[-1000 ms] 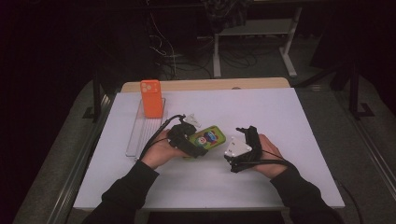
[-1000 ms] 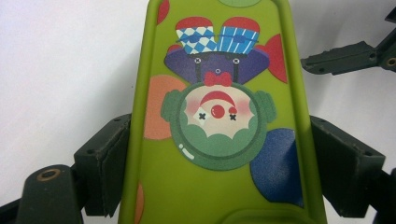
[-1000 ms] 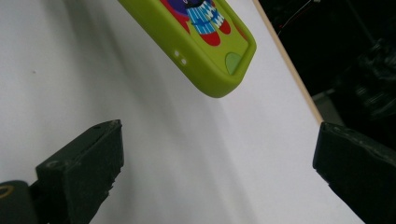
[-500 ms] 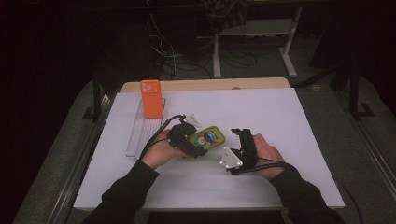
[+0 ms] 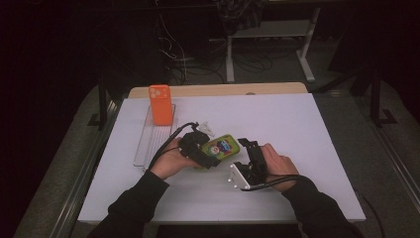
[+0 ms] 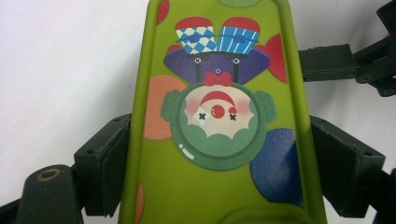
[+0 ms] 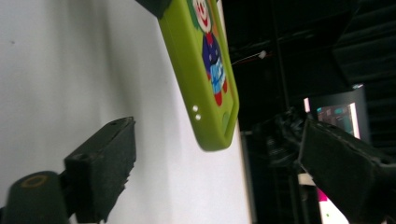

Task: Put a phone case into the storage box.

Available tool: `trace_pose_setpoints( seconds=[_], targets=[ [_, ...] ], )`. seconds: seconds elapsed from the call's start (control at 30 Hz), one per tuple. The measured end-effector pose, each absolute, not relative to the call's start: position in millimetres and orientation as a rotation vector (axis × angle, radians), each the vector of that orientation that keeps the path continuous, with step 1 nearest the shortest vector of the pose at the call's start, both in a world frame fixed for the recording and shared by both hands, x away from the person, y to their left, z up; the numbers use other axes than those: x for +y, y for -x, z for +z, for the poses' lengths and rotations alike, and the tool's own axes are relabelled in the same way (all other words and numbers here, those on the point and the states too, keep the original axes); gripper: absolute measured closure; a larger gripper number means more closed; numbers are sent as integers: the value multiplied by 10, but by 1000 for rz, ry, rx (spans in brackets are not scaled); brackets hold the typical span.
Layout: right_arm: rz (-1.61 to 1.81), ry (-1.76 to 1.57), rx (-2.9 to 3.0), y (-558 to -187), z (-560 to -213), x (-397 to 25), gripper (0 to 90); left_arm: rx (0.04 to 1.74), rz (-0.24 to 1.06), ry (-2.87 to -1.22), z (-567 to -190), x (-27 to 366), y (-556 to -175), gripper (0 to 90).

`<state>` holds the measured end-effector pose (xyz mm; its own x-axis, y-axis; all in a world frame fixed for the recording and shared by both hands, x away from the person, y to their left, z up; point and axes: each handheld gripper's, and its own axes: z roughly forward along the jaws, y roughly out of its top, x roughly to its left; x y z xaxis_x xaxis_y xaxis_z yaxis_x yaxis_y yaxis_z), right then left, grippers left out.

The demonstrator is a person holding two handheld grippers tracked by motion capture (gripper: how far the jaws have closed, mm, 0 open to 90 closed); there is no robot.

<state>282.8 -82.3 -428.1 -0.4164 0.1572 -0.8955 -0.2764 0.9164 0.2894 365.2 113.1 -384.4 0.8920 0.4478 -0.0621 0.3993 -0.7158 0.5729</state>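
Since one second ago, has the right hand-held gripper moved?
Yes. The right hand-held gripper has turned and pulled slightly back toward the person, measured against the near edge of the white table. The green phone case stayed put.

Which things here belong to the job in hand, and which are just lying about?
In the job:
green phone case, clamped in the left gripper
right gripper, open beside the case

Lying about:
orange phone, upright in the clear rack
table

A dim lab: a white table (image 5: 297, 124), tangled cables (image 5: 198, 54) on the floor, desk legs (image 5: 307, 54), a lit monitor (image 7: 338, 116).
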Motion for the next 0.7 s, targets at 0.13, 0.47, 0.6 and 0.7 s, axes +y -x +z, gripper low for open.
trace_pose_setpoints(
  seconds=[0.13,0.47,0.6,0.7],
  targets=[
    [460,125,1908,-2812,-4296,-790,136,608,111,-2457,-3839,1123,-3646,156],
    [442,172,1831,-2780,-4350,-716,310,613,109,-2433,-3840,1087,-3621,156],
    [429,197,1809,-2771,-4370,-701,403,596,117,-2449,-3833,1080,-3617,156],
    [407,220,1803,-2768,-4391,-690,458,585,115,-2459,-3814,1065,-3604,156]
  ],
)
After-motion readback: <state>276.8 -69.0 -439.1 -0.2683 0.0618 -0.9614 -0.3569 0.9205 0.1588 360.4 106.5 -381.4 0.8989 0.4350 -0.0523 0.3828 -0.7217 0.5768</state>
